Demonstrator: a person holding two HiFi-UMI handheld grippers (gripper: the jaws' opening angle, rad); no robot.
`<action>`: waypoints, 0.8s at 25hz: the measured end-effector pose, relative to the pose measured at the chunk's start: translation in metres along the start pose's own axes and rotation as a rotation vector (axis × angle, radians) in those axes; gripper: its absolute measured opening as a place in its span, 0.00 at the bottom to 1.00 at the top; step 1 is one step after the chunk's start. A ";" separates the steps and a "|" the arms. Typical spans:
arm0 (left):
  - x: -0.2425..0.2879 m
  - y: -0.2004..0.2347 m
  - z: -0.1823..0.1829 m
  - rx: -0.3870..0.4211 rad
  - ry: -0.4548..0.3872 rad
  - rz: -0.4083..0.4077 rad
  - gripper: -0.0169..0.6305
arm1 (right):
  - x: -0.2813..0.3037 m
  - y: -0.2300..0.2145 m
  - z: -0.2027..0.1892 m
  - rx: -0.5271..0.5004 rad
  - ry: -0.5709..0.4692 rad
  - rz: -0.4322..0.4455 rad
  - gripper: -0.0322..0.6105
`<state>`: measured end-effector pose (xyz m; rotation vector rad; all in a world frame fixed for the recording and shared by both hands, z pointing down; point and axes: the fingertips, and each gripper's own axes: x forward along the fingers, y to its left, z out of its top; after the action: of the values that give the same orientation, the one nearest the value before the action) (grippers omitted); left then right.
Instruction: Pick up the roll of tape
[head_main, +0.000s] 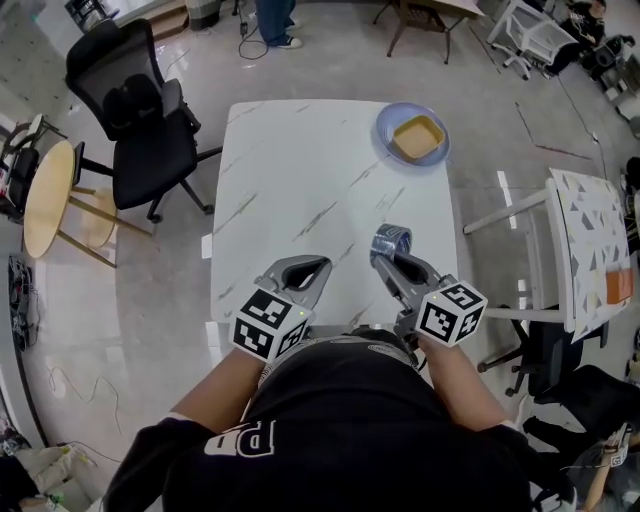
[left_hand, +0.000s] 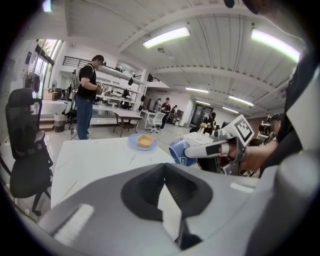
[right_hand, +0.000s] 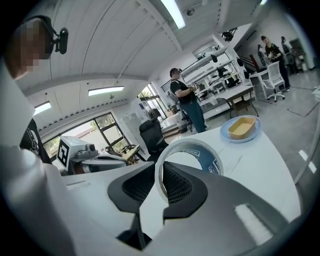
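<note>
The roll of tape (head_main: 391, 241), a ring with a blue inside and a pale rim, is held at the tips of my right gripper (head_main: 386, 256) over the front right part of the white marble table (head_main: 300, 160). In the right gripper view the ring's wall (right_hand: 192, 159) stands pinched between the jaws of the right gripper (right_hand: 161, 172). The left gripper view shows the roll (left_hand: 179, 152) lifted off the table. My left gripper (head_main: 322, 265) hovers to the roll's left at the front edge, shut with nothing in it (left_hand: 164, 167).
A blue plate (head_main: 412, 135) holding a yellow dish sits at the table's far right corner. A black office chair (head_main: 140, 110) and a round wooden side table (head_main: 50, 195) stand to the left. Another white table (head_main: 590, 250) is on the right. People stand in the background.
</note>
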<state>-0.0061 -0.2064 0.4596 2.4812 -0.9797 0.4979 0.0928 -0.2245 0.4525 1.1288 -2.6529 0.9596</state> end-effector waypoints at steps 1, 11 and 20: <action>0.001 -0.002 0.001 0.001 -0.002 -0.002 0.12 | -0.004 0.002 0.003 -0.001 -0.018 0.008 0.13; -0.003 -0.006 0.014 0.018 -0.031 -0.010 0.12 | -0.022 0.016 0.015 -0.024 -0.112 0.021 0.13; -0.003 -0.009 0.018 0.065 -0.040 0.001 0.12 | -0.021 0.019 0.020 -0.053 -0.127 0.034 0.13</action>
<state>0.0015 -0.2075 0.4407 2.5572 -0.9957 0.4893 0.0976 -0.2136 0.4195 1.1745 -2.7882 0.8437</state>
